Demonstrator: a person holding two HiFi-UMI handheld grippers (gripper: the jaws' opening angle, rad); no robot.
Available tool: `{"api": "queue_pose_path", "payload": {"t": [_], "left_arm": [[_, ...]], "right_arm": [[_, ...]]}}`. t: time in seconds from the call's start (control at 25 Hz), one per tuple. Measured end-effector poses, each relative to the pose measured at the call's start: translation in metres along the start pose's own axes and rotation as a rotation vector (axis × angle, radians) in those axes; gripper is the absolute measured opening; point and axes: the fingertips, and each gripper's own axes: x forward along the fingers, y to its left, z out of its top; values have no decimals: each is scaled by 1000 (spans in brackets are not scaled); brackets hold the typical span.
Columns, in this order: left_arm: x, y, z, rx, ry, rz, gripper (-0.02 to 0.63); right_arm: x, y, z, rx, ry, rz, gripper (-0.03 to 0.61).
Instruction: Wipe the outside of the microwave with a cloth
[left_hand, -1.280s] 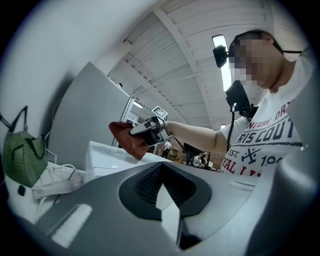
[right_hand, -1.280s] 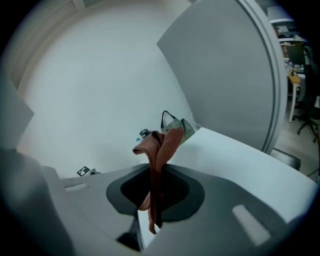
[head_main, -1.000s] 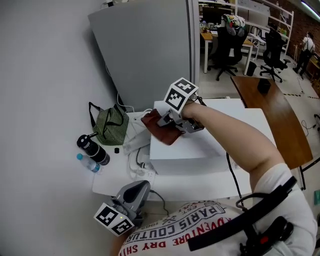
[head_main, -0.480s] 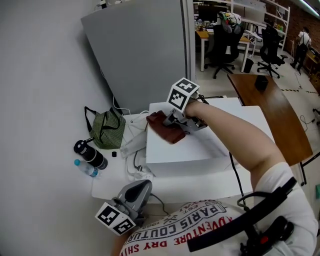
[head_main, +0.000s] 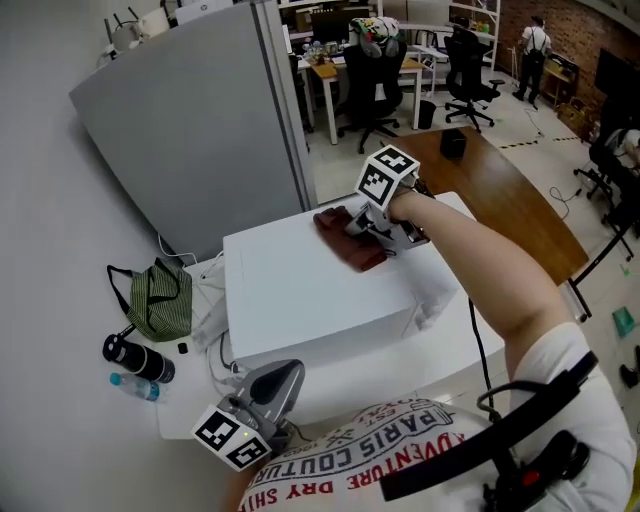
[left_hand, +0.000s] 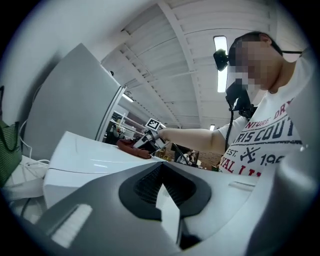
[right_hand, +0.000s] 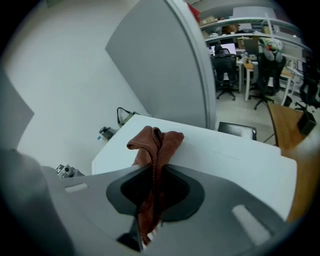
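A white microwave (head_main: 300, 300) stands on a white table. A brown cloth (head_main: 348, 242) lies bunched on its top, toward the far right side. My right gripper (head_main: 366, 230) is shut on the cloth and presses it against the top. In the right gripper view the cloth (right_hand: 155, 142) runs between the closed jaws of that gripper (right_hand: 151, 169) and folds over the microwave top (right_hand: 230, 155). My left gripper (head_main: 268, 390) hangs low at the microwave's front, shut and holding nothing. In the left gripper view its jaws meet (left_hand: 161, 169) with the microwave (left_hand: 85, 160) behind them.
A green bag (head_main: 160, 300), a black bottle (head_main: 135, 360) and a small water bottle (head_main: 135, 387) sit left of the microwave with loose cables. A grey partition (head_main: 200, 130) stands behind. A brown wooden table (head_main: 500, 190) lies to the right, office chairs beyond.
My right gripper has dragged the cloth from the microwave top's left edge rightward to the far right side. The head view has swung. The left gripper has stayed put.
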Motion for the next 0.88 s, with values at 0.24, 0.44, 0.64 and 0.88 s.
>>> {"api": "queue_pose_path", "payload": {"t": [0.24,0.44,0.64,0.88], "left_arm": [[48,-19,-7,7,32,-127,6],[71,-28,-8,5,47,-193,5],[75,-29,-10,2,54,-218,6],[57,-15,-10,10,44,-185,5]], "right_arm": [[-71,-71,-42,140,-83,-113,41],[-100,-100,-64,221,-138,-149,42],[-102,-93,-59,219,-157,-133,41],[-84,-24,2,77,-208,-12,41]]}}
